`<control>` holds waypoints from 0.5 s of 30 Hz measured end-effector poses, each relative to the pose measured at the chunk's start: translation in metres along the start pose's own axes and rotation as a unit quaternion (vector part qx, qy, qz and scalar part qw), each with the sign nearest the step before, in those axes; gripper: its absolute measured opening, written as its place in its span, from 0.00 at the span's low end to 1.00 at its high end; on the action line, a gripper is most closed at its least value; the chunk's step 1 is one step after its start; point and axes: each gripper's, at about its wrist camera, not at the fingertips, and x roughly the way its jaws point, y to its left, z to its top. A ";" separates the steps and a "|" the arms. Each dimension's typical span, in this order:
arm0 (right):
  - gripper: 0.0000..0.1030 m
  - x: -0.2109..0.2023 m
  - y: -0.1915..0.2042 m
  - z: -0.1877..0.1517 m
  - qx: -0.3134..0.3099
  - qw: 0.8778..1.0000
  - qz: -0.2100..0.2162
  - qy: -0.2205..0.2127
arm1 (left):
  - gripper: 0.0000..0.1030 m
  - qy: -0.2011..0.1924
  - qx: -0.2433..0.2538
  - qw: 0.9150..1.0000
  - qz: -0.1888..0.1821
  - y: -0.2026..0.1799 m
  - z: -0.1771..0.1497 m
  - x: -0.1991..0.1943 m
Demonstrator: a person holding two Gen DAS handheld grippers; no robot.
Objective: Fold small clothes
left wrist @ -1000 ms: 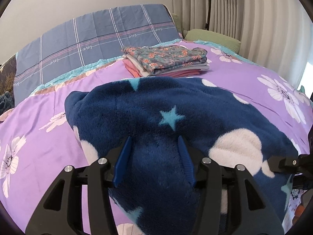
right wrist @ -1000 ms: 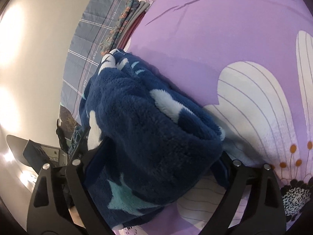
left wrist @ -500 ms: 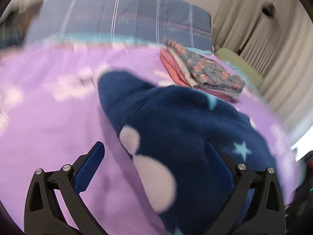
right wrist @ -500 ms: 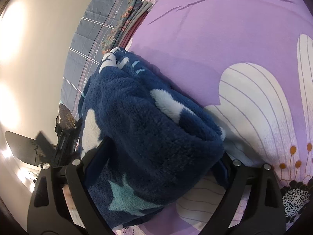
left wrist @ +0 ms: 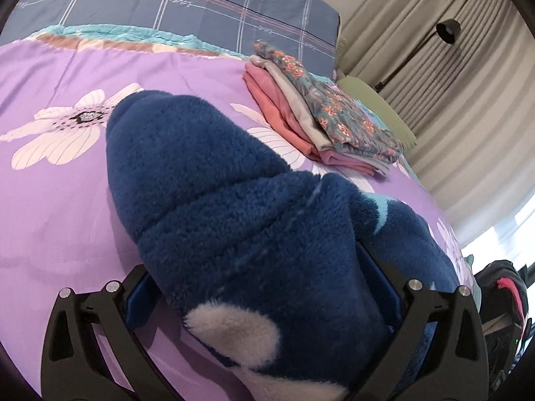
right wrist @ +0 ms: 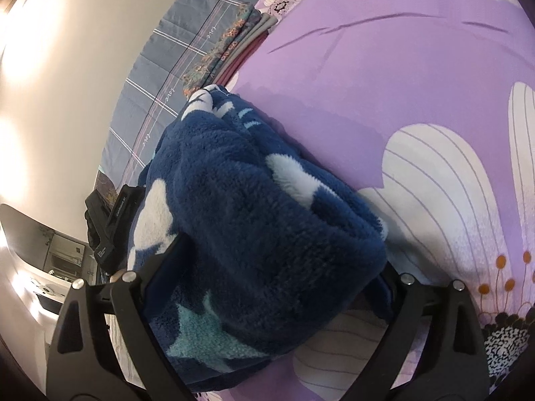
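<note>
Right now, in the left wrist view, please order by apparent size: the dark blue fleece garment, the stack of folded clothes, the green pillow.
1. Dark blue fleece garment, largest, though it is nearest the camera.
2. Stack of folded clothes.
3. Green pillow, smallest; partly hidden and farther, so true size is unsure.

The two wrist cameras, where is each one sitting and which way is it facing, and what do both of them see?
Left wrist: rides the left gripper, angled down across the bed toward the headboard and curtains; its wide-spread fingers flank the fleece.
Right wrist: rides the right gripper, rolled sideways, facing the wall; its fingers hug the fleece bundle, with the left gripper's body behind it.
Shared: the fleece, the folded stack, the bed and the headboard.
</note>
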 end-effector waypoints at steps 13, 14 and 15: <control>0.48 -0.022 0.043 0.017 -0.163 0.985 0.036 -0.034 | 0.56 -0.068 0.056 0.996 -0.028 -0.031 0.008 -0.052; 0.47 -0.027 0.054 0.020 -0.198 0.979 0.035 -0.045 | 0.56 -0.078 0.060 0.995 -0.029 -0.034 0.010 -0.062; 0.46 -0.031 0.067 0.024 -0.236 0.969 0.036 -0.055 | 0.56 -0.092 0.066 0.993 -0.022 -0.037 0.012 -0.074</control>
